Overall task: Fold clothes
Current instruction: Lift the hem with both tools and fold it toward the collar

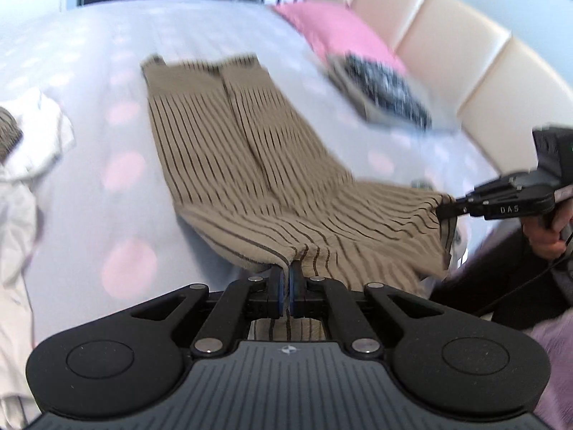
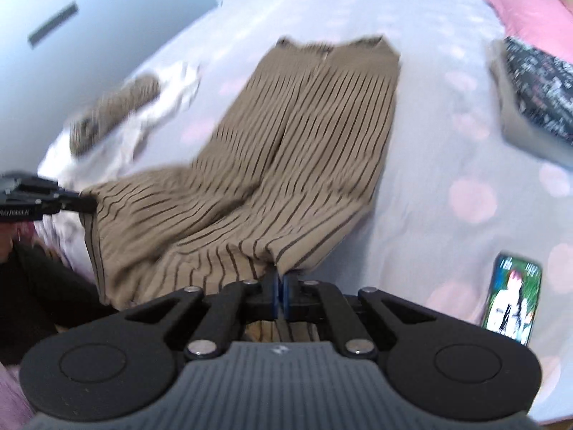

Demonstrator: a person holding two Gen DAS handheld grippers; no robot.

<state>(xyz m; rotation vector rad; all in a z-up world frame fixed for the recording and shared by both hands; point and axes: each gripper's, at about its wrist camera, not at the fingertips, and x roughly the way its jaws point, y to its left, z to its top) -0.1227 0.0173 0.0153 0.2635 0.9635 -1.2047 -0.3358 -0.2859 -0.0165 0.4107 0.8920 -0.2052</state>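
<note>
The left hand-held gripper (image 1: 288,279) and the right hand-held gripper (image 2: 279,281) each pinched a near corner of the striped tan trousers (image 1: 229,136), jaws clamped tight on the cloth. The near end hung lifted above the bed (image 1: 89,71); the far end lay flat, beside a phone (image 2: 512,301).

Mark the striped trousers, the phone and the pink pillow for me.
Striped trousers (image 1: 222,150): left wrist view, on the left leg lying flat.
Phone (image 2: 512,301): right wrist view, middle of its lit screen.
Pink pillow (image 1: 336,32): left wrist view, middle of its top face.
</note>
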